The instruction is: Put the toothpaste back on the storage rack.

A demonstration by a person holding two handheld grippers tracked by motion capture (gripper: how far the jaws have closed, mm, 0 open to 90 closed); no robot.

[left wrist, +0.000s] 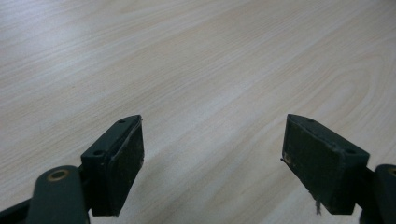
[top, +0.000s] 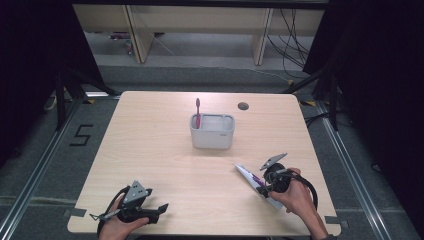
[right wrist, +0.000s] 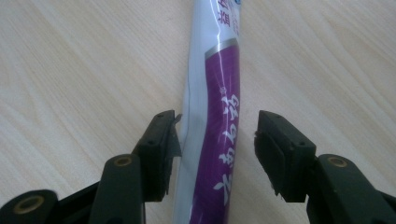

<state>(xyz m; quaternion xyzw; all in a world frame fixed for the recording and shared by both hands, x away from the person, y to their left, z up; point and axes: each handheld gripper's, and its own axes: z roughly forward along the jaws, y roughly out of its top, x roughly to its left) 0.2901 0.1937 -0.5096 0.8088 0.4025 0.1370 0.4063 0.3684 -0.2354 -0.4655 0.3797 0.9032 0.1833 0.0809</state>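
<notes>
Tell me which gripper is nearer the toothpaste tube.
Right. The right gripper straddles the toothpaste tube, its jaws open on either side of it. The left gripper rests at the table's near left corner, far from it.

1. Toothpaste tube (right wrist: 212, 107): white with a purple panel, a silver band and white characters on the purple.
2. Toothbrush (top: 197, 112): pink-magenta.
3. Holder box (top: 212, 132): pale grey-white.
4. Table (top: 165, 165): light wood grain.
5. Right gripper (right wrist: 217, 140): black jaws, brass-coloured rivets.
6. Left gripper (left wrist: 212, 149): black jaws.
</notes>
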